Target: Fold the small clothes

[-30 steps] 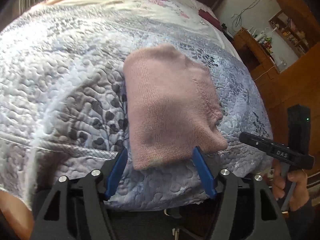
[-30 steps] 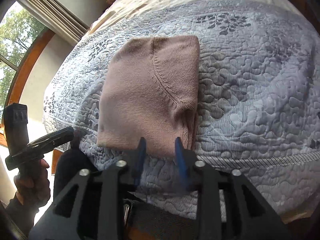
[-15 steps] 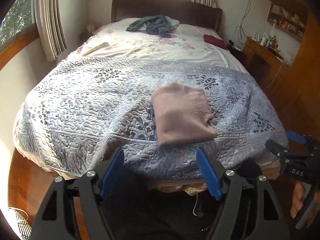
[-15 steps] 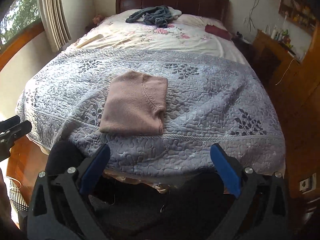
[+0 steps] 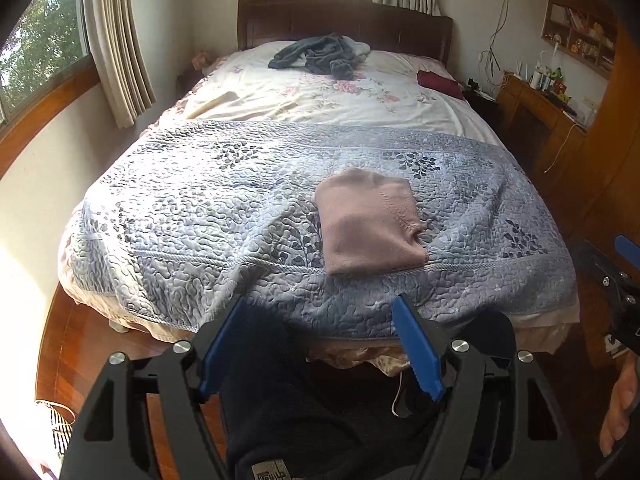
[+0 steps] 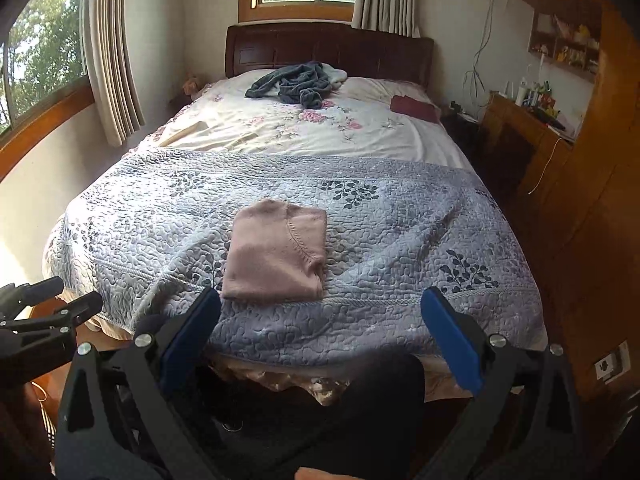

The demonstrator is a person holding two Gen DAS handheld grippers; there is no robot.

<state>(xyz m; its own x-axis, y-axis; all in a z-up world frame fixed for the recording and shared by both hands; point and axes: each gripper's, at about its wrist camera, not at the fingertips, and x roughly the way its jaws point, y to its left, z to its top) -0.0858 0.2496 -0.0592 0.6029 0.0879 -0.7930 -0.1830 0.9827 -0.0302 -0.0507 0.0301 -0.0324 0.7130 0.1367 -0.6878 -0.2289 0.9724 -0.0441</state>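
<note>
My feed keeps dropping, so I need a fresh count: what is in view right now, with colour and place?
folded garment: one, dusty pink, on the quilt near the foot of the bed
quilt: one, grey-blue, over the near half of the bed
crumpled clothes: one pile, dark grey-blue, by the headboard
flat item: one, maroon, far right of the sheet
left gripper: one, black with blue pads, jaws open, short of the bed
right gripper: one, same colours, jaws open, short of the bed
</note>
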